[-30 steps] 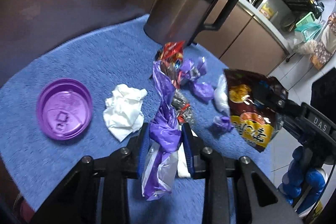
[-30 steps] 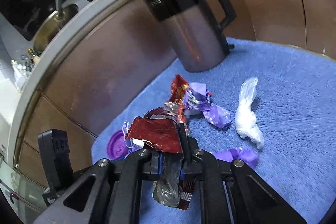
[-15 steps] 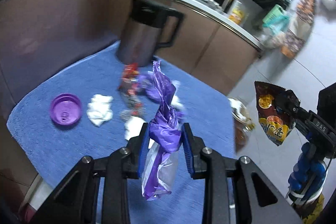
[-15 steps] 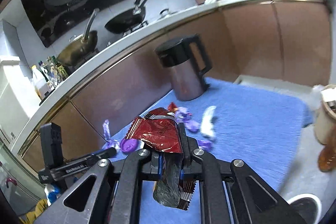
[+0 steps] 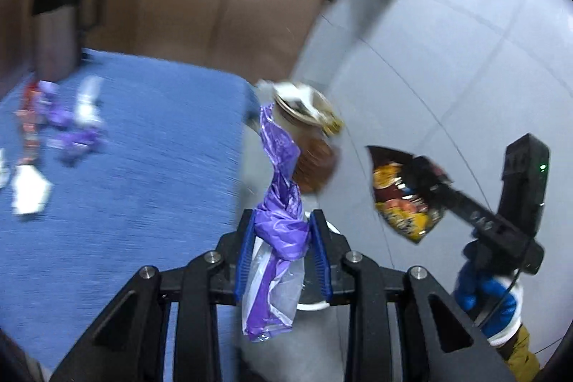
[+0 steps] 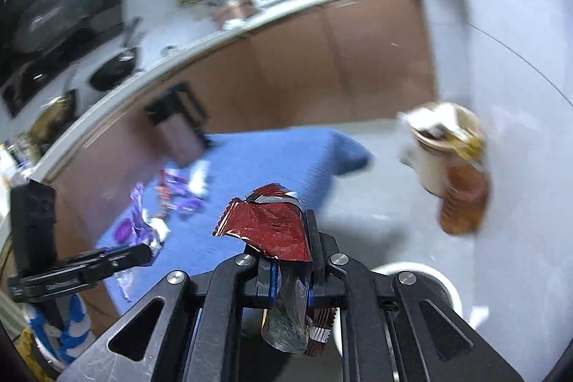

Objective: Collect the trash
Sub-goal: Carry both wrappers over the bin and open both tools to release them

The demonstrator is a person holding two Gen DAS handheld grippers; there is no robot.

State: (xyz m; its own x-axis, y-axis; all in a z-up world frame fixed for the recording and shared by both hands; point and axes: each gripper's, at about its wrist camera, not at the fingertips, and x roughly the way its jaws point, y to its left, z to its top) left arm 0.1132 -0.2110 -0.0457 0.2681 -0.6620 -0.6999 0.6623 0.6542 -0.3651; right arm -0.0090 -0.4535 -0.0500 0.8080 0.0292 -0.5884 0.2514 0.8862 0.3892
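Currently left gripper [image 5: 283, 249] jaws pinch a purple bag [image 5: 281, 213]; right gripper [image 6: 292, 260] jaws clamp a red wrapper [image 6: 272, 226]. Only left view shows its printed face. Bin [image 5: 308, 131] on floor beyond desk [image 5: 150, 145]; right view alone shows stove [image 6: 111, 74].

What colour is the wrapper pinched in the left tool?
Purple, with a clear plastic tail: the wrapper shows best in the left wrist view.
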